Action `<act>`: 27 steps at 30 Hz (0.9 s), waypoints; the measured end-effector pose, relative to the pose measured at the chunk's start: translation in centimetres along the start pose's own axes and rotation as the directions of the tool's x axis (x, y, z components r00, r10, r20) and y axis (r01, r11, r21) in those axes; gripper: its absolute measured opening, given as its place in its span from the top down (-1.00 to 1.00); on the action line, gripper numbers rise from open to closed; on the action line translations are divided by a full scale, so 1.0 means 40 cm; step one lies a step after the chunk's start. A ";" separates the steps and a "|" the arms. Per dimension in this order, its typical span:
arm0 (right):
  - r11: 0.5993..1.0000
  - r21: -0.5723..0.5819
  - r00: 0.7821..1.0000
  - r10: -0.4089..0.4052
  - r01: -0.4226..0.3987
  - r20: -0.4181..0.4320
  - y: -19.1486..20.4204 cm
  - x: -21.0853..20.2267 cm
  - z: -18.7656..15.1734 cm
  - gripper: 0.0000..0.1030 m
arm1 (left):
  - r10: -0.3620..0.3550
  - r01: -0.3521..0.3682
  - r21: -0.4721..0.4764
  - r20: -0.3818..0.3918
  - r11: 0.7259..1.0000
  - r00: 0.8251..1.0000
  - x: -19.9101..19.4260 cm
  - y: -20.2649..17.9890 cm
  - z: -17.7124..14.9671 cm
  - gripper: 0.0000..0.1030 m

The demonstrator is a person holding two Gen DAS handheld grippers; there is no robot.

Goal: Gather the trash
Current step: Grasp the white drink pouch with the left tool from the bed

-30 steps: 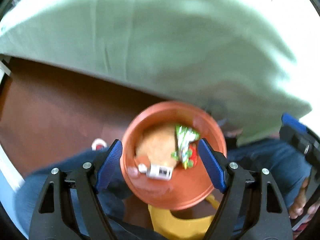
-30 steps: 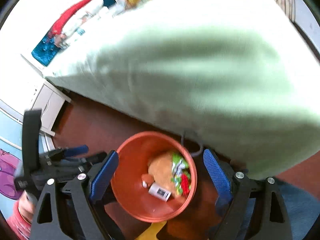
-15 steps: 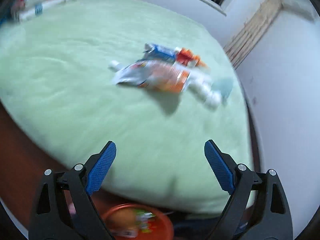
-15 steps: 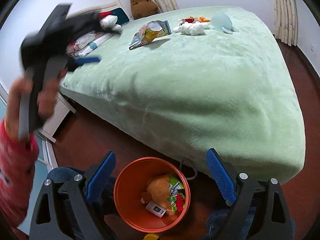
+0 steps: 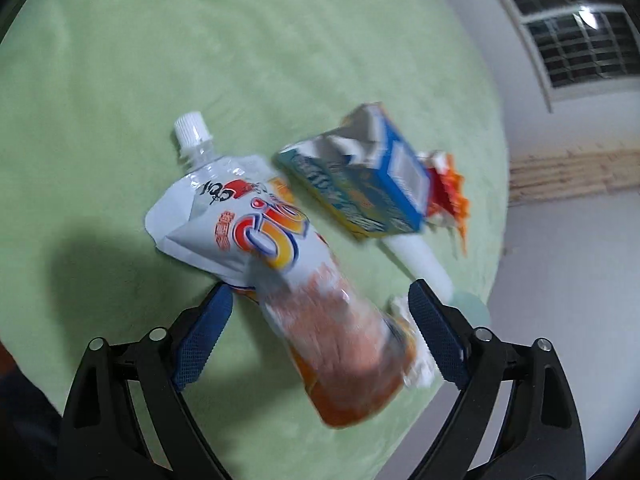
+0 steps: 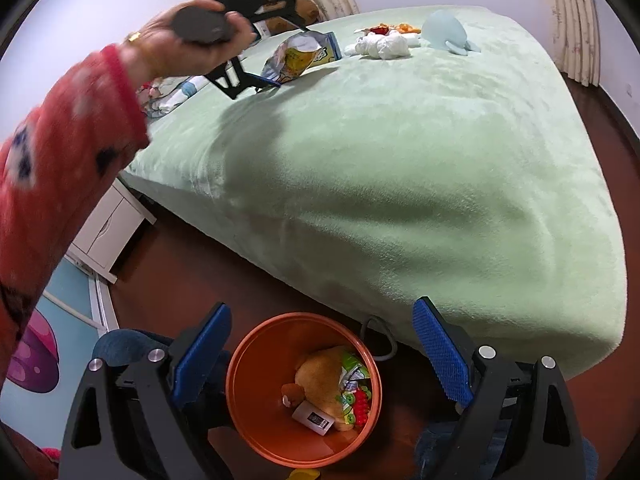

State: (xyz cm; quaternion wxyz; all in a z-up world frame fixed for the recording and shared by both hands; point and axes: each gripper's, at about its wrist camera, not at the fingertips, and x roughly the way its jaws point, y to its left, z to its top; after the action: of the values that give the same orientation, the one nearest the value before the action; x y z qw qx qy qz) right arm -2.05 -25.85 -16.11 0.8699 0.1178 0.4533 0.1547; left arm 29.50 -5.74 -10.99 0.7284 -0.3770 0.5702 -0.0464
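I am observing a white-and-orange spouted drink pouch lying flat on the green bed, cap pointing away from me. A torn blue-and-yellow carton is lying just beside it, open end up. Below, the orange bin is standing upright on the floor, holding wrappers and a small white box.

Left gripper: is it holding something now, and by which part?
Nothing is held. The left gripper has open jaws around the lower end of the drink pouch, not pressing it.
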 end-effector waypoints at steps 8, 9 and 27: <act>1.000 0.017 1.000 0.008 -0.008 0.003 -0.011 -0.001 0.005 -0.75 | 0.029 -0.035 0.118 0.055 0.992 0.998 -0.029 0.003 -0.027 0.18; 1.000 0.018 1.000 0.010 -0.010 0.002 -0.010 -0.001 0.003 -0.75 | 0.033 -0.041 0.129 0.064 0.991 0.997 -0.035 0.002 -0.030 0.18; 0.999 -0.033 0.999 -0.006 0.007 0.035 0.049 -0.048 0.011 -0.75 | -0.014 -0.119 0.493 0.258 0.862 0.966 -0.308 0.087 -0.301 0.22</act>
State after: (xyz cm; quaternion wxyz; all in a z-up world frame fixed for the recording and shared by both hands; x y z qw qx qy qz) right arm -3.03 -24.80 -13.74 0.8799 0.1046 0.4360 0.1572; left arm 13.54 -3.11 -4.07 0.8690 -0.1605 0.4508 -0.1257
